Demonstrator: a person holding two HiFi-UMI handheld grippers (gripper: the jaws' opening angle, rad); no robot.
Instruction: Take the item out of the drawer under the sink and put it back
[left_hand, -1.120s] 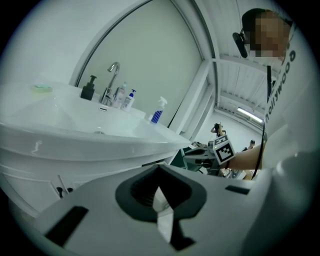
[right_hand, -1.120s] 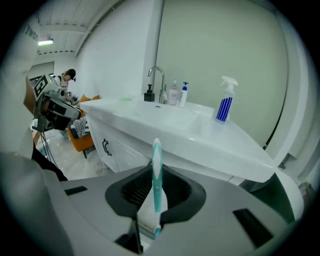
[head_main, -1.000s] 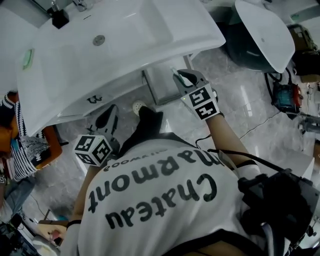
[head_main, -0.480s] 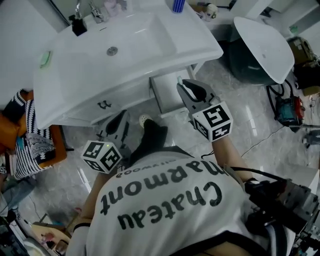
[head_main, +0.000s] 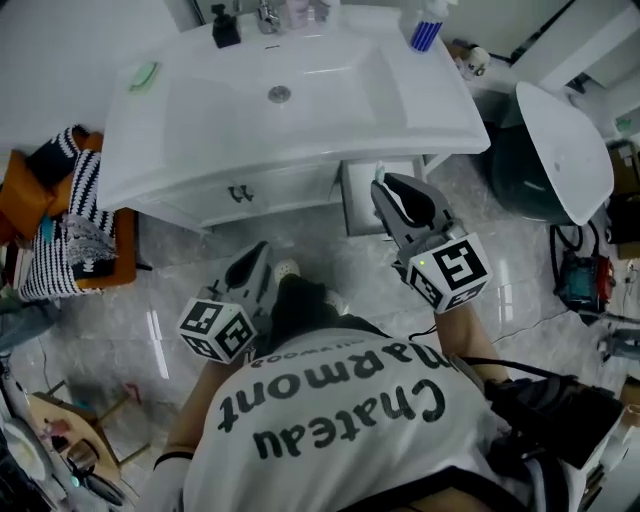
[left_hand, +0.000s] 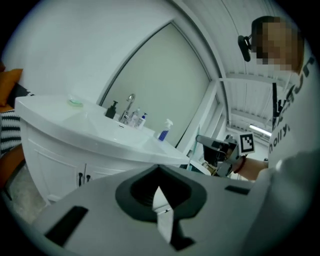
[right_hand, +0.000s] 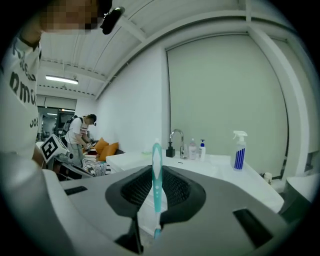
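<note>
Nearest me, my left gripper (head_main: 258, 258) is hovering over the marble floor (head_main: 120, 330). Its fingers (left_hand: 135, 192) are pressing together with nothing between them. My right gripper (head_main: 392, 190) is pointing toward the cabinet, and its fingers (right_hand: 182, 192) are clamping narrowly on a teal toothbrush (right_hand: 156, 175), which is standing upright between them. So the toothbrush is sitting in my grip, outside the drawer (head_main: 362, 195), which seems to be standing pulled out just beyond those fingers, below the white sink (head_main: 300, 95). Farther back, a faucet (right_hand: 176, 137) and a blue-striped spray bottle (head_main: 425, 28) are standing along the sink's rear edge.
</note>
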